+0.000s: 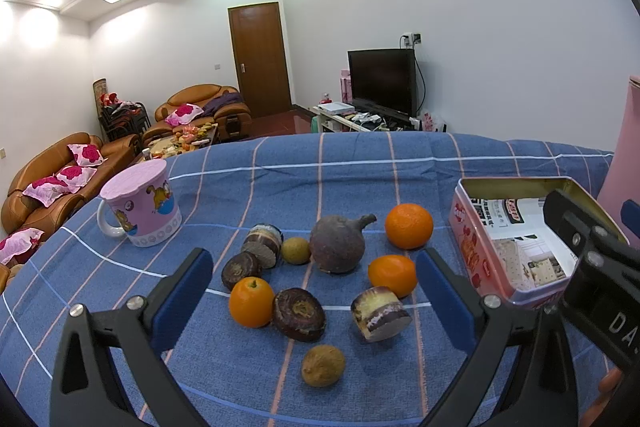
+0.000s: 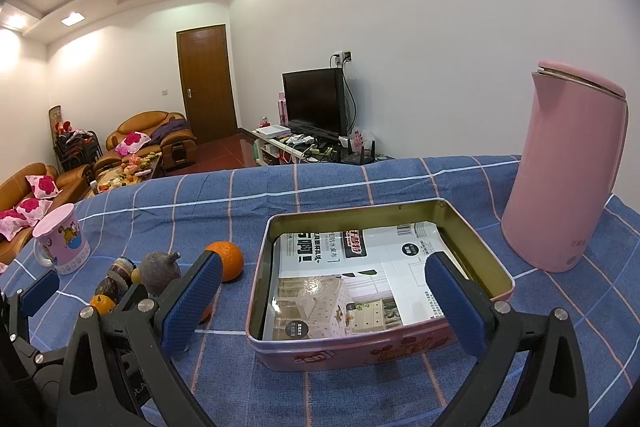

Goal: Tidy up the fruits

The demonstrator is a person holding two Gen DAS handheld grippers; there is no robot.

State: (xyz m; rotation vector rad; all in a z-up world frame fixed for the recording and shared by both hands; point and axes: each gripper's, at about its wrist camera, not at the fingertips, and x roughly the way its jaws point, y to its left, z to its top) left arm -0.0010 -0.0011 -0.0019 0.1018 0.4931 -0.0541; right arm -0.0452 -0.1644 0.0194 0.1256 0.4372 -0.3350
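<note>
A cluster of produce lies on the blue checked cloth: three oranges (image 1: 409,225) (image 1: 392,275) (image 1: 251,301), a dark purple root (image 1: 338,243), several cut purple pieces (image 1: 298,314) (image 1: 380,313) and two small brown fruits (image 1: 323,365) (image 1: 296,250). My left gripper (image 1: 314,301) hangs open above the cluster, holding nothing. An open pink tin box (image 2: 472,247) with a printed sheet inside sits to the right. Just before and above the tin, my right gripper (image 2: 324,297) is open too, with nothing between its fingers.
A pink cartoon mug (image 1: 140,209) with a lid stands at the left of the table. A tall pink kettle (image 2: 568,171) stands at the right behind the tin. Beyond the table's far edge are sofas, a door and a television.
</note>
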